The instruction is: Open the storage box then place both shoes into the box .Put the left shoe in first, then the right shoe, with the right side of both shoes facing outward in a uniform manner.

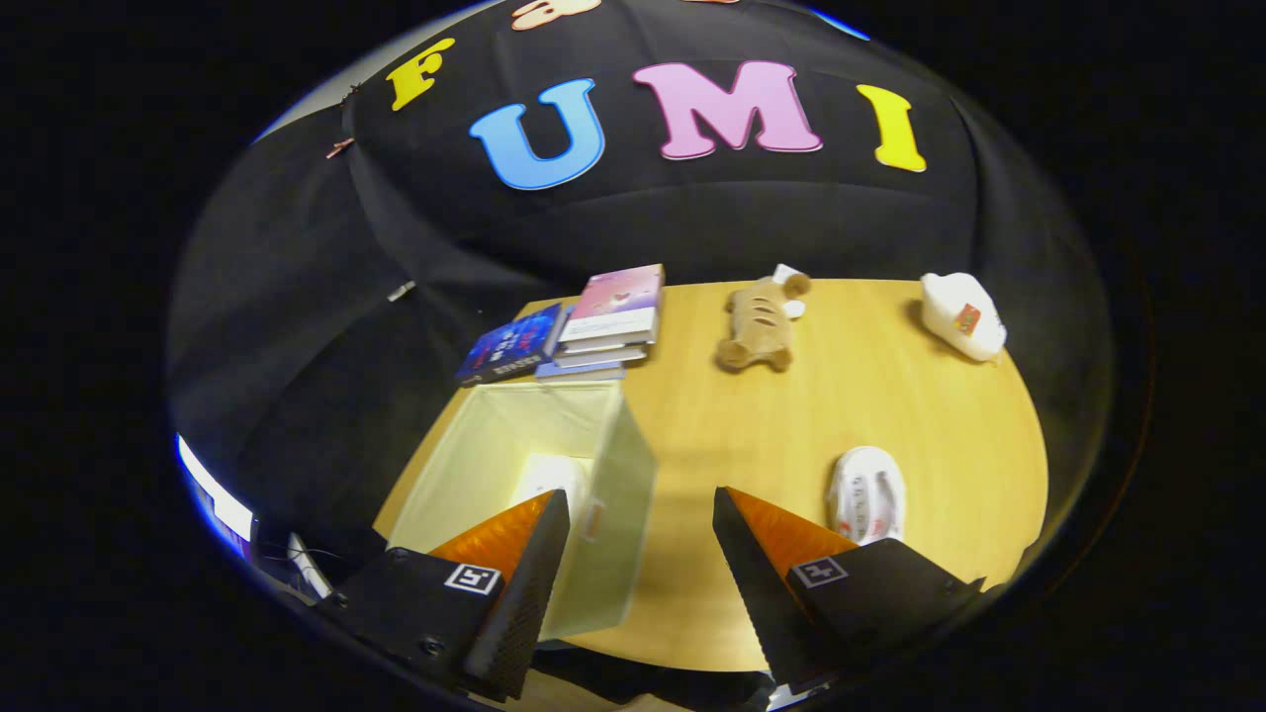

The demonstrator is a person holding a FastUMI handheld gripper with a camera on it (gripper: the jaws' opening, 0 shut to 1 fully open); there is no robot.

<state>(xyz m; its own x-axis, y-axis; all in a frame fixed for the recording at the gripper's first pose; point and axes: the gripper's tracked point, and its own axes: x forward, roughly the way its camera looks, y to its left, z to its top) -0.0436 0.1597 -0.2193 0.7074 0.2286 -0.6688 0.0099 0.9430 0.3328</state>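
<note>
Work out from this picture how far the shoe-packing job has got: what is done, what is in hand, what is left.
Done: the storage box stands open, and something pale lies inside it, possibly the first shoe; I cannot tell. In hand: nothing; the tongs are open and empty, one finger over the box. Left: a white shoe lies on the table beside the other finger, not yet boxed.

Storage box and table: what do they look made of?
The storage box looks like pale fabric over thin board: matte, soft-edged walls, open top. The table looks like light wood or laminate with a smooth, faintly glossy top. The tongs are open, holding nothing.
</note>
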